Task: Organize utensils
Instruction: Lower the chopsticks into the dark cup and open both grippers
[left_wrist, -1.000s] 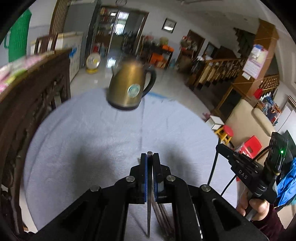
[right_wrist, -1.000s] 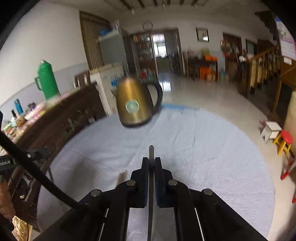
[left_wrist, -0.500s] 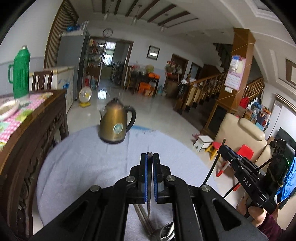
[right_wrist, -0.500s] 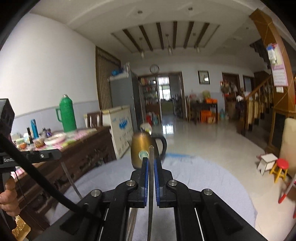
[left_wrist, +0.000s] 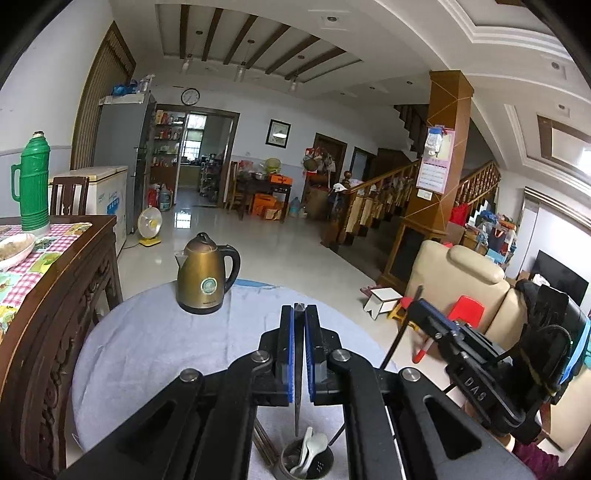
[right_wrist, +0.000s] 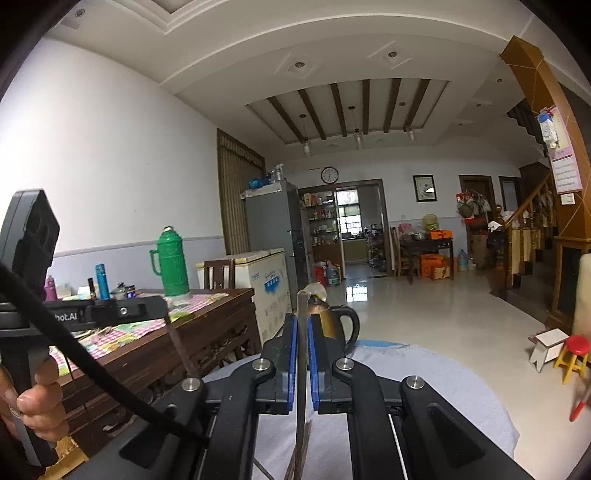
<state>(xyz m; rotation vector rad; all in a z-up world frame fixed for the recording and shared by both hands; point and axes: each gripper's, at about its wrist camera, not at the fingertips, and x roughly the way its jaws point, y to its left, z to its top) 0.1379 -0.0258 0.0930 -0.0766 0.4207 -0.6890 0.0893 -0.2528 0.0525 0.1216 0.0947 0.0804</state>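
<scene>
My left gripper is shut on a thin metal utensil seen edge-on, which hangs down between the blue pads. Below it a round metal holder with white spoons stands on the grey-clothed round table. Dark chopsticks lie beside the holder. My right gripper is shut on another thin metal utensil, whose tip pokes above the pads. From the left wrist view the right gripper also shows at the right, raised beside the table.
A brass-coloured kettle stands at the table's far side. A dark carved sideboard with a checked cloth, a plate and a green thermos runs along the left. A beige sofa and small stools are on the right.
Both grippers rose and tipped upward, each still gripping its utensil. The table sank in both views, the kettle looks smaller and farther, and the spoon holder appeared under the left gripper.
</scene>
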